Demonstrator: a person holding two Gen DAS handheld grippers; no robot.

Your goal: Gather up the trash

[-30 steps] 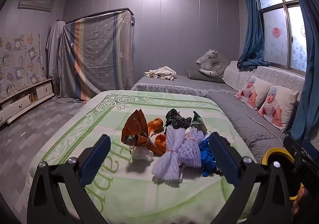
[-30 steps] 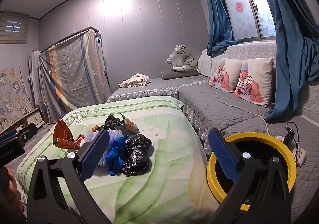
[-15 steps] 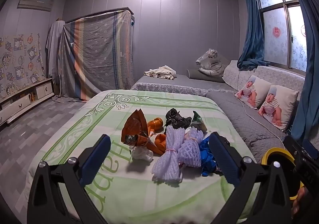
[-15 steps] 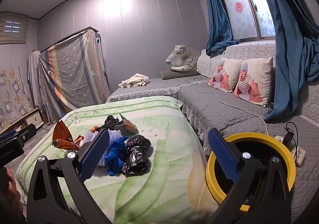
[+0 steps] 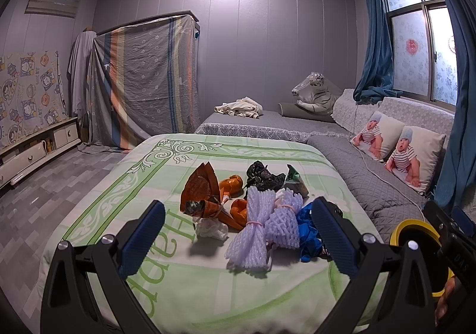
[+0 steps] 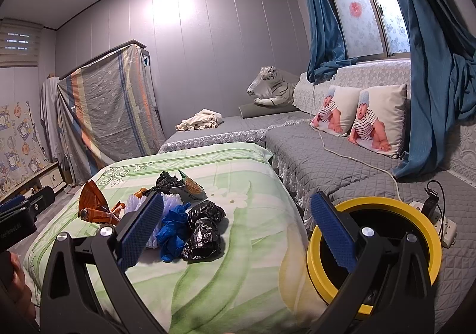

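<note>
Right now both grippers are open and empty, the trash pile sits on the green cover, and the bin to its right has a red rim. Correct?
Not quite: the bin has a yellow rim, not red, as the right wrist view shows. The rest holds: the left gripper and right gripper are open and empty, and the trash pile sits on the green cover.

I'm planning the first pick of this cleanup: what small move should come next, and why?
Probably ease the right tool forward and down onto the black crumpled bag. Both tools are open and empty, that bag lies nearest the right tool at the pile's edge on the green bedspread, and the yellow-rimmed bin sits just to its right, so the carry would be short.
</note>
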